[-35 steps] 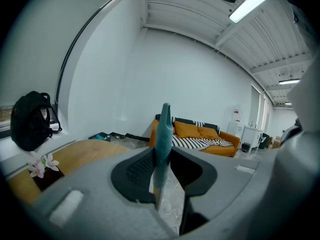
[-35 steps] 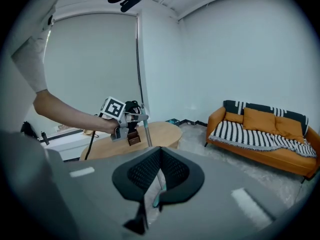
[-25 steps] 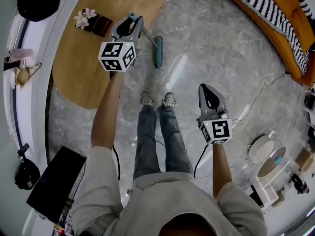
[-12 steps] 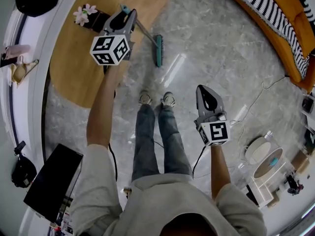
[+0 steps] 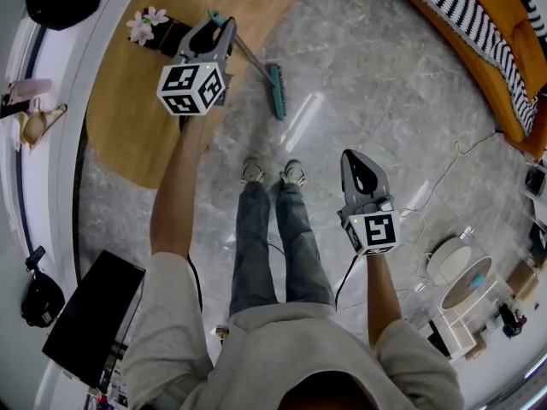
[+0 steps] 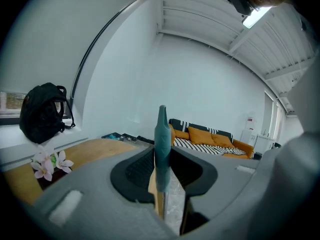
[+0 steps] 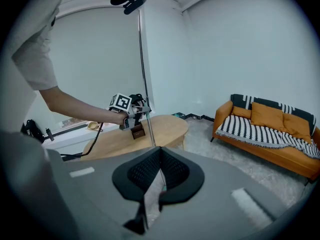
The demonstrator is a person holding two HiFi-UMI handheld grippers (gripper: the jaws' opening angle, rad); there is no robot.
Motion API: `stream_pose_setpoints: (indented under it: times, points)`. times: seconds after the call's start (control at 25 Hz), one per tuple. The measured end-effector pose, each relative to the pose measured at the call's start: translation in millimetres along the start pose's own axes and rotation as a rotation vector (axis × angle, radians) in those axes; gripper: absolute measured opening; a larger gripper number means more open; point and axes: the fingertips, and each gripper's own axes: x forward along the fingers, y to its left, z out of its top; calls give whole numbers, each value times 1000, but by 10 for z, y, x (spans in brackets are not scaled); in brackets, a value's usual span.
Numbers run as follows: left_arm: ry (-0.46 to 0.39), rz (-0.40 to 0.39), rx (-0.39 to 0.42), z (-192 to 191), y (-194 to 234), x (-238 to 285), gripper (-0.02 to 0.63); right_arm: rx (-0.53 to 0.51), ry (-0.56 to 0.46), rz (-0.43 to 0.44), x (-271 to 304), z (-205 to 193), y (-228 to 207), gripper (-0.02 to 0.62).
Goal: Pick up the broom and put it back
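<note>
The person wears a pale grey short-sleeved T-shirt (image 5: pixel 282 348), faded blue jeans (image 5: pixel 265 246) and light trainers (image 5: pixel 254 172), all near centre frame. The left gripper (image 5: pixel 219 24) and the right gripper (image 5: pixel 355 157) are grey shells with black ribbed jaws. Each carries a white cube (image 5: pixel 190 86) printed with black square markers. A thin black cable (image 5: pixel 346 280) trails from the right one.

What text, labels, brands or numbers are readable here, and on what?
None readable.
Black-and-white marker cube of the left gripper and marker cube of the right gripper: square patterns only, no letters.
Red mark on the tall white unit beside the orange sofa: too small to read.
</note>
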Motion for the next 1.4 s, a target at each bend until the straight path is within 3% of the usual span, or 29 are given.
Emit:
stream_pose_setpoints:
  times: [0.48, 0.96, 1.24, 1.4]
  points:
    - [7, -7, -15, -31, -27, 6, 179, -7, 7, 4, -12, -13, 42, 3]
    - [-4, 9, 0, -40, -95, -221, 178, -20, -6, 8, -59, 2, 85, 3]
    - [-42, 43, 60, 113, -309, -650, 2, -12, -40, -28, -118, 105, -4, 3]
    - [-52, 47, 49, 195, -456, -949, 2, -18, -76, -41, -185, 256, -10, 3]
